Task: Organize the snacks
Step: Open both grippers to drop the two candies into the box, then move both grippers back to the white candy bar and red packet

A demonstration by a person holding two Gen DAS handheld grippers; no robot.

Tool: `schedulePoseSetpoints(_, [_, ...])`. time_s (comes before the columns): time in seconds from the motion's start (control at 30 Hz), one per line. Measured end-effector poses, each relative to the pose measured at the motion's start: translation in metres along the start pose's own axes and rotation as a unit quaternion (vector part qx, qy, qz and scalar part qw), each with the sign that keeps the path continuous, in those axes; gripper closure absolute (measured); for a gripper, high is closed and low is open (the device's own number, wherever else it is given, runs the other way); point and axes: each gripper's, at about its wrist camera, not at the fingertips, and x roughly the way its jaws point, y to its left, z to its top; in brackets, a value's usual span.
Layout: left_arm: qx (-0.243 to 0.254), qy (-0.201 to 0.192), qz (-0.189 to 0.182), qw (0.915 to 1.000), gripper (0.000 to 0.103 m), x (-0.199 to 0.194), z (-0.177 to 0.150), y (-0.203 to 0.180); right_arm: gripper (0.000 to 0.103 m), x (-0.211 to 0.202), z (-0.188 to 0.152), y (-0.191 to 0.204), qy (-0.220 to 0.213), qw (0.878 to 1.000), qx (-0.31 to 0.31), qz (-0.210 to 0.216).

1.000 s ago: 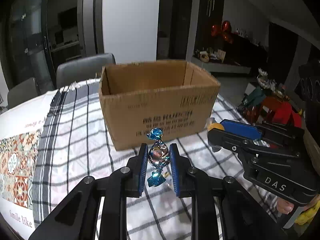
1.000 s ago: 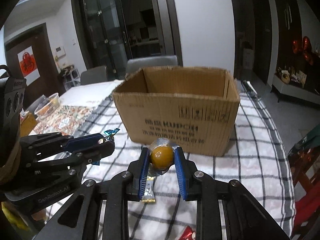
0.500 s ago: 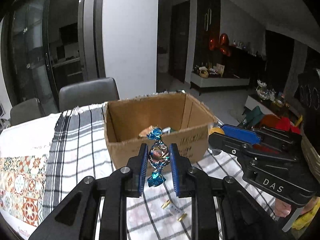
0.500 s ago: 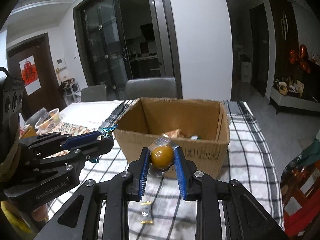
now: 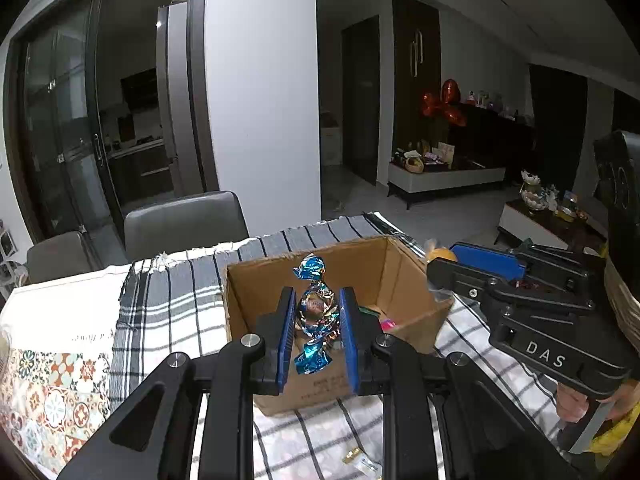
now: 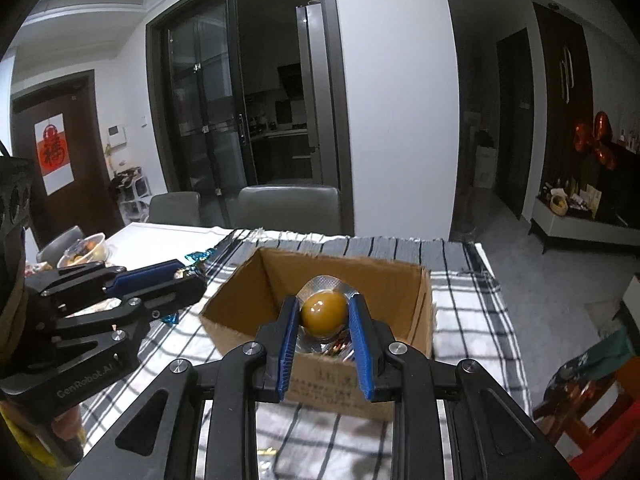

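An open cardboard box stands on the checked tablecloth with several wrapped snacks on its bottom. My left gripper is shut on a blue foil twist candy and hangs over the box's near rim. The right gripper is shut on a round amber sweet in clear plastic, also above the near rim. In the left wrist view the right gripper shows from the side, right of the box. In the right wrist view the left gripper shows at the left.
A small wrapped snack lies on the checked cloth in front of the box. Grey chairs stand behind the table. A bowl of food sits far left. A patterned mat covers the table's left side.
Both grippers have risen with their sweets, from in front of the box wall to above its rim. The box's inside with its snacks has come into view.
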Motion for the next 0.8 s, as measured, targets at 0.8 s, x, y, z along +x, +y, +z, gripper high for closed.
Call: schedulePoseSetpoints(0.8, [0.007,0.031,0.036,0.9988,0.047,0.048,0.009,0.006,0.058,0.04,0.007,-0.028,0.034,0.998,0.008,-0.042])
